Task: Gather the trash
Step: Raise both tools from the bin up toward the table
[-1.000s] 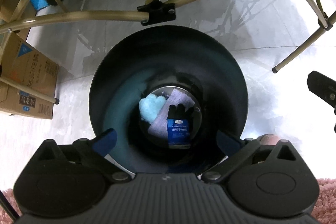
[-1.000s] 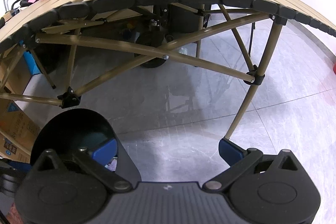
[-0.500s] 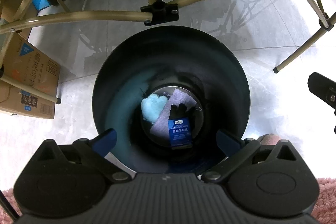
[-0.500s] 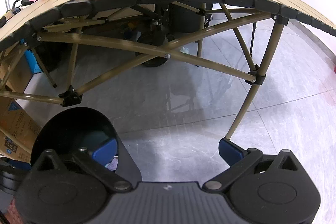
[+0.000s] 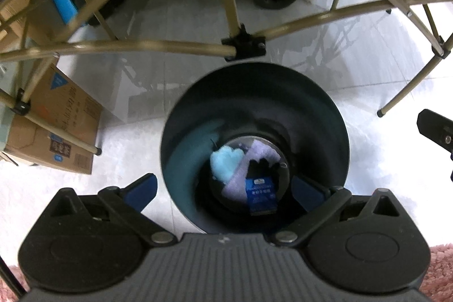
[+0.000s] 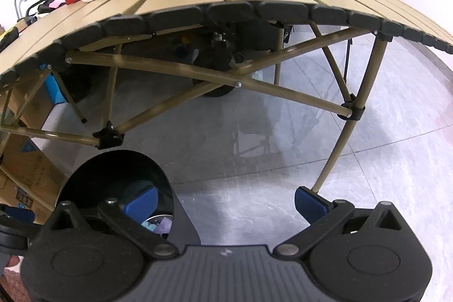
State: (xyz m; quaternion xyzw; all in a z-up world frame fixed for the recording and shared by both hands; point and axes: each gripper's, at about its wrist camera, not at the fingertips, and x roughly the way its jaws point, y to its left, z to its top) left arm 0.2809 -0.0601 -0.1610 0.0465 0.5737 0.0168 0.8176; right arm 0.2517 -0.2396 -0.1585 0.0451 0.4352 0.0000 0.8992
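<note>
While the left claw (image 5: pixel 223 188) gapes empty, the trash bin (image 5: pixel 254 92) sits directly below.

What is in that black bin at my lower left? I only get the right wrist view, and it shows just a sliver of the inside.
Observer: The left wrist view looks straight down into the bin. A light blue wad lies at the bottom.
Operator: Only that?
Observer: No, a lilac sheet lies next to it, with a blue packet on top.
Operator: Is the other gripper holding anything?
Observer: No. The left gripper hangs above the bin's mouth, its jaws wide open with nothing between them.
</note>
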